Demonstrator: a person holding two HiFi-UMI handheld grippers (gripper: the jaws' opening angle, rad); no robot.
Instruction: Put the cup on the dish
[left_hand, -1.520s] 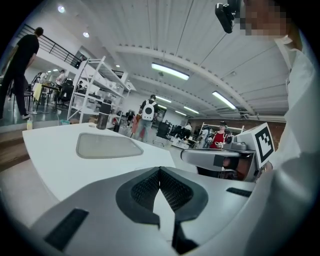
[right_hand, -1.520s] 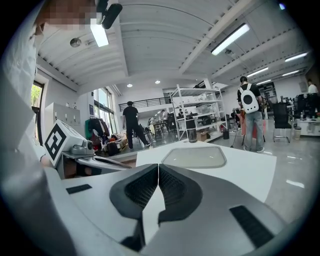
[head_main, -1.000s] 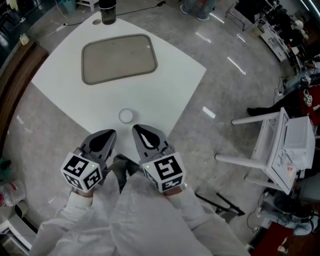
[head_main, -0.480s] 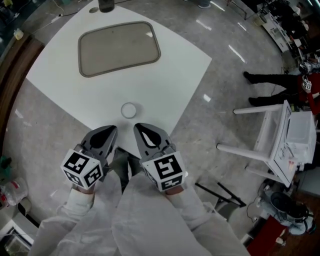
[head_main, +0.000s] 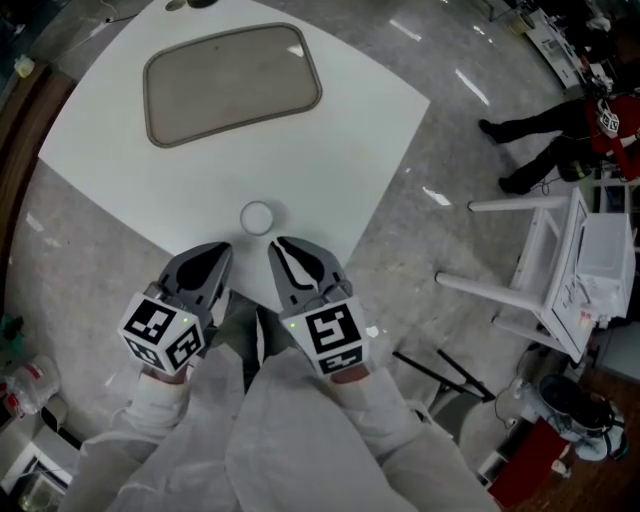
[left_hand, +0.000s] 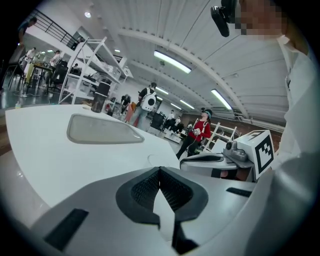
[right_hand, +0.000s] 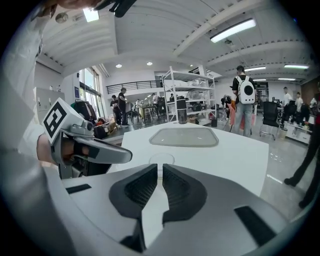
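While the left gripper (head_main: 214, 252) and right gripper (head_main: 284, 246) hang pressed together and empty, the small white cup (head_main: 256, 216) stands near the table (head_main: 335, 150) corner, apart from the dish (head_main: 232, 82), likely light and rigid, best pinched at its rim.

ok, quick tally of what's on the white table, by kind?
grey tray: 1
small white round dish: 1
dark cup: 1
Total: 3
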